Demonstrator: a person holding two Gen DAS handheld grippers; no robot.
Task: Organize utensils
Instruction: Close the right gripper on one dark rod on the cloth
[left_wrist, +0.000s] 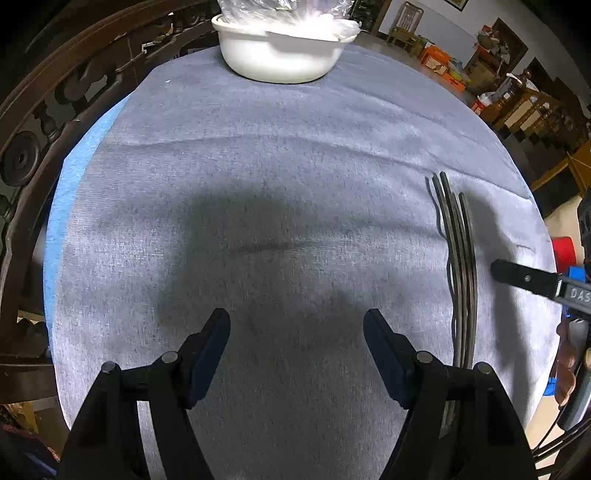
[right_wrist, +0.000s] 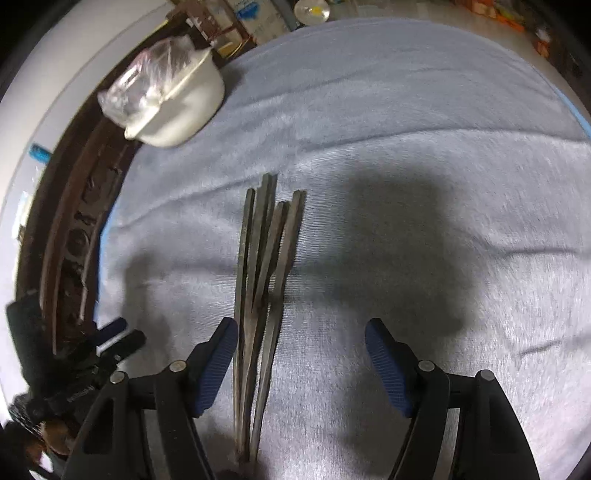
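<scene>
Several dark chopsticks (right_wrist: 266, 258) lie side by side on the grey cloth (right_wrist: 406, 147), fanned slightly at their far ends. My right gripper (right_wrist: 301, 350) hangs open over their near ends; the sticks run just inside its left pad, and neither pad presses on them. In the left wrist view the same chopsticks (left_wrist: 461, 266) lie at the right. My left gripper (left_wrist: 297, 343) stands open over bare cloth (left_wrist: 258, 166) to their left, with nothing between its fingers. One black fingertip (left_wrist: 517, 275) of the right gripper pokes in from the right edge.
A white bowl (left_wrist: 280, 55) with a clear plastic bag in it stands at the table's far edge; the same bowl (right_wrist: 181, 107) shows at the upper left in the right wrist view. A carved dark wooden chair back (left_wrist: 44, 129) curves along the table's left side.
</scene>
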